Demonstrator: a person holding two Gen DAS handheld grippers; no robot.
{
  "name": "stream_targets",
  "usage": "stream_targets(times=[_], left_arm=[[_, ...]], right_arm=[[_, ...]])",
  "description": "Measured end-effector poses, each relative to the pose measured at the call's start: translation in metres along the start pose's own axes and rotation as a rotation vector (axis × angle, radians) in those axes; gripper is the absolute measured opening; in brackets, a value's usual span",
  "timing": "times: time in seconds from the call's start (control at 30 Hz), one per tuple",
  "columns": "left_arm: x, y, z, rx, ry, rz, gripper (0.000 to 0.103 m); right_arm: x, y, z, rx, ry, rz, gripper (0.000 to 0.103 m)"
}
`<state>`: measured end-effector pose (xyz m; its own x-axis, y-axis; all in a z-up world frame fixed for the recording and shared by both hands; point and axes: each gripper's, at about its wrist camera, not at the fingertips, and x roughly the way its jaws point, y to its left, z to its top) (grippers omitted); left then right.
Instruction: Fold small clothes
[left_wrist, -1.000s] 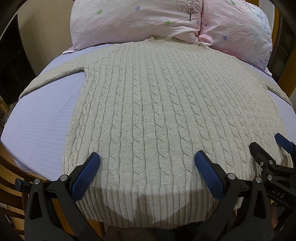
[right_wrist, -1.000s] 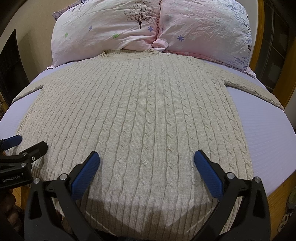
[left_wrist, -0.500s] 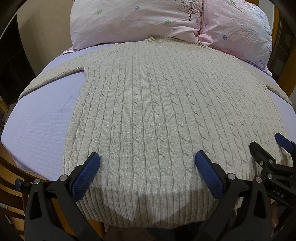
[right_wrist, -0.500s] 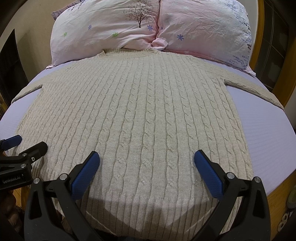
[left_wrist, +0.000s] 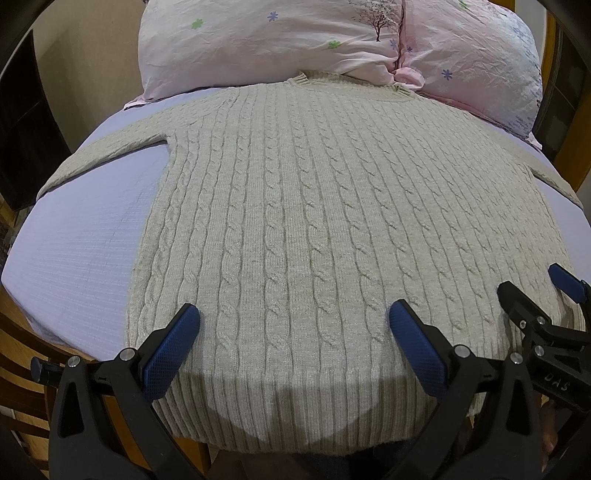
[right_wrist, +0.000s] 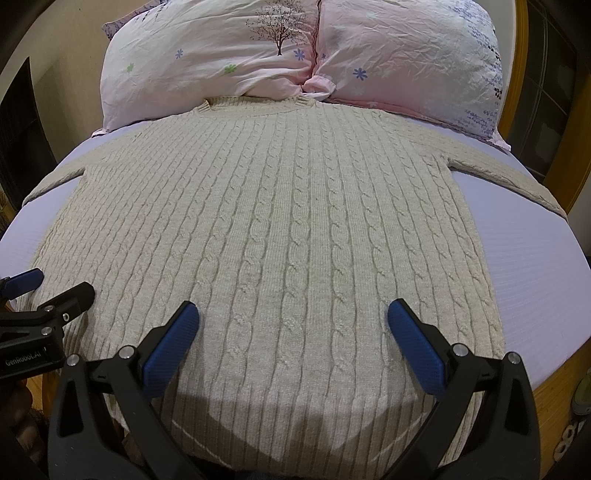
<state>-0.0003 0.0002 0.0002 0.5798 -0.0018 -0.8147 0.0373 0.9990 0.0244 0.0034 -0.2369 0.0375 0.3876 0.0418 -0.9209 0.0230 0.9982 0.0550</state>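
A beige cable-knit sweater (left_wrist: 314, 206) lies flat on the lavender bed sheet (left_wrist: 85, 240), collar toward the pillows, sleeves spread to both sides, ribbed hem nearest me. It also fills the right wrist view (right_wrist: 288, 229). My left gripper (left_wrist: 293, 328) is open and empty, hovering over the hem's left part. My right gripper (right_wrist: 291, 325) is open and empty over the hem's right part. The right gripper shows at the right edge of the left wrist view (left_wrist: 543, 306); the left gripper shows at the left edge of the right wrist view (right_wrist: 48, 295).
Two pink flowered pillows (right_wrist: 221, 59) (right_wrist: 413, 62) lie at the head of the bed beyond the collar. A wooden bed frame (right_wrist: 521, 74) rises at the right. Dark furniture (left_wrist: 22, 129) stands to the left. Bare sheet (right_wrist: 524, 251) lies on either side of the sweater.
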Motion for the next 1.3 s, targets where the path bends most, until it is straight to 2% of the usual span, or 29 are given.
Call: stream_targets(times=[0.1, 0.17, 0.2, 0.27, 0.3, 0.33, 0.37, 0.43, 0.5, 0.53, 0.57, 0.67, 0.8, 0.87, 0.93, 0.97, 1.07, 1.1, 1.17, 1.2, 1.27, 1.3], left_arm=[[-0.001, 0.002, -0.001, 0.015, -0.014, -0.011, 0.102], [-0.003, -0.001, -0.003, 0.022, -0.024, -0.015, 0.102], [-0.004, 0.0, -0.004, 0.036, -0.042, -0.023, 0.102], [-0.004, 0.002, -0.003, 0.062, -0.074, -0.042, 0.102], [-0.008, 0.004, -0.002, 0.064, -0.119, -0.051, 0.102], [-0.014, 0.009, 0.0, 0.056, -0.18, -0.063, 0.102], [-0.02, 0.015, 0.003, 0.045, -0.24, -0.08, 0.102], [-0.034, 0.031, 0.008, 0.004, -0.376, -0.131, 0.102], [-0.042, 0.046, 0.017, -0.023, -0.448, -0.178, 0.102], [-0.043, 0.052, 0.022, -0.036, -0.459, -0.191, 0.102], [-0.041, 0.058, 0.028, -0.05, -0.457, -0.191, 0.102], [-0.031, 0.078, 0.044, -0.109, -0.442, -0.178, 0.102], [-0.02, 0.107, 0.062, -0.169, -0.43, -0.204, 0.102], [-0.015, 0.117, 0.063, -0.165, -0.421, -0.204, 0.102], [-0.01, 0.127, 0.065, -0.17, -0.401, -0.152, 0.102], [-0.008, 0.133, 0.065, -0.178, -0.396, -0.124, 0.102], [-0.001, 0.159, 0.07, -0.237, -0.379, -0.096, 0.102], [0.001, 0.173, 0.07, -0.279, -0.367, -0.104, 0.102], [0.007, 0.196, 0.07, -0.357, -0.351, -0.112, 0.102], [0.009, 0.212, 0.068, -0.414, -0.343, -0.109, 0.102], [0.012, 0.236, 0.066, -0.515, -0.331, -0.088, 0.102], [0.014, 0.25, 0.066, -0.579, -0.316, -0.075, 0.102]], right_arm=[[0.0, -0.004, 0.0, -0.034, -0.029, 0.033, 0.101], [0.0, -0.016, 0.002, -0.06, -0.037, 0.115, 0.101], [-0.002, -0.024, 0.006, -0.039, -0.035, 0.15, 0.101], [-0.015, -0.076, 0.023, 0.121, -0.094, 0.229, 0.101], [-0.02, -0.098, 0.03, 0.183, -0.124, 0.219, 0.101], [-0.027, -0.137, 0.041, 0.288, -0.169, 0.173, 0.101], [-0.029, -0.16, 0.047, 0.349, -0.191, 0.139, 0.101], [-0.028, -0.232, 0.06, 0.544, -0.212, 0.02, 0.1], [-0.019, -0.291, 0.068, 0.698, -0.192, -0.045, 0.086], [-0.009, -0.325, 0.072, 0.775, -0.176, -0.066, 0.073], [-0.001, -0.351, 0.076, 0.832, -0.158, -0.092, 0.065], [0.024, -0.411, 0.08, 0.965, -0.121, -0.141, 0.055], [0.054, -0.465, 0.07, 1.169, -0.107, -0.159, 0.043], [0.06, -0.479, 0.068, 1.207, -0.141, -0.162, 0.033], [0.064, -0.488, 0.067, 1.232, -0.164, -0.177, 0.025], [0.067, -0.491, 0.067, 1.239, -0.169, -0.177, 0.011], [0.074, -0.499, 0.073, 1.219, -0.163, -0.189, 0.008], [0.068, -0.495, 0.079, 1.183, -0.175, -0.21, 0.008], [0.049, -0.463, 0.107, 1.017, -0.256, -0.235, 0.007], [0.036, -0.437, 0.128, 0.898, -0.299, -0.225, 0.007], [0.022, -0.392, 0.157, 0.752, -0.348, -0.168, 0.007], [0.012, -0.353, 0.178, 0.646, -0.383, -0.113, 0.007]])
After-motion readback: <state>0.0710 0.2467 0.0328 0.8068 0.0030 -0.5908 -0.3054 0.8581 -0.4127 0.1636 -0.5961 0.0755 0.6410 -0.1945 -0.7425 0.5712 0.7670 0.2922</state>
